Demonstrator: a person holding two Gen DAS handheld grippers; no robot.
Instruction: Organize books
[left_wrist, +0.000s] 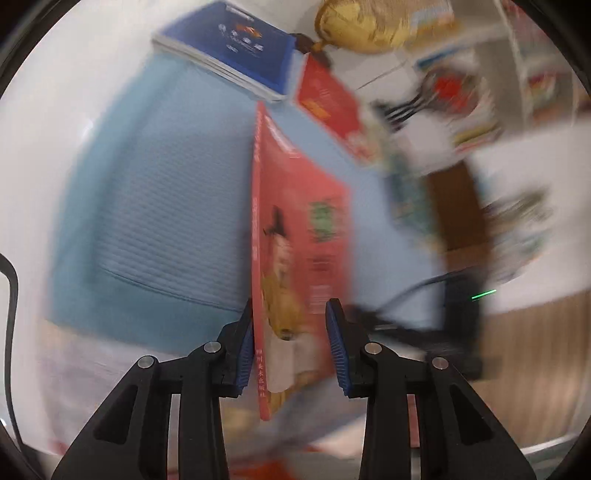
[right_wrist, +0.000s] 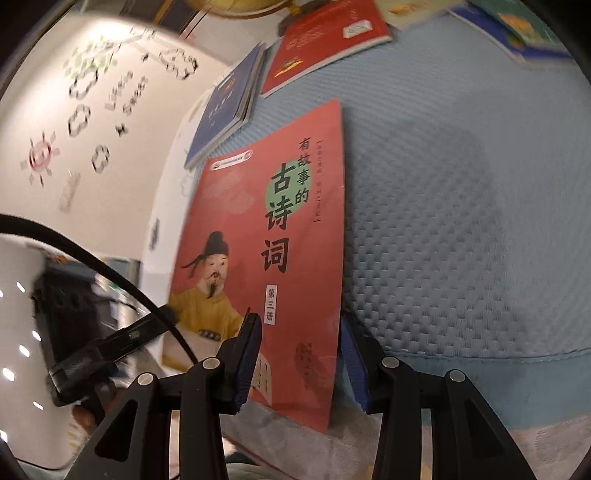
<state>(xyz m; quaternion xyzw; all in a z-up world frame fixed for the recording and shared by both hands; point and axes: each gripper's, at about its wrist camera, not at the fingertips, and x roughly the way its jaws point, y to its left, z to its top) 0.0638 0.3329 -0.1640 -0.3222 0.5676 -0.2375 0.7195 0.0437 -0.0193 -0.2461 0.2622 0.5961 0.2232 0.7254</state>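
A thin red book with a poet in yellow on its cover (right_wrist: 258, 266) stands tilted between the fingers of both grippers, over a light blue quilted cloth (right_wrist: 461, 221). My right gripper (right_wrist: 301, 354) has its jaws wide apart around the book's lower edge. My left gripper (left_wrist: 290, 339) also has its jaws apart, the left pad touching the book's spine (left_wrist: 258, 229). A dark blue book (left_wrist: 236, 44) and another red book (left_wrist: 328, 103) lie on the cloth farther away; they also show in the right wrist view, blue (right_wrist: 225, 107) and red (right_wrist: 328, 40).
A gold globe-like ornament (left_wrist: 362, 22) stands behind the books. Blurred shelves with colourful books (left_wrist: 480, 110) are at the right. A white wall with stickers (right_wrist: 92, 110) is at the left. More books (right_wrist: 517, 26) lie at the cloth's far right. A black cable (right_wrist: 110, 266) crosses.
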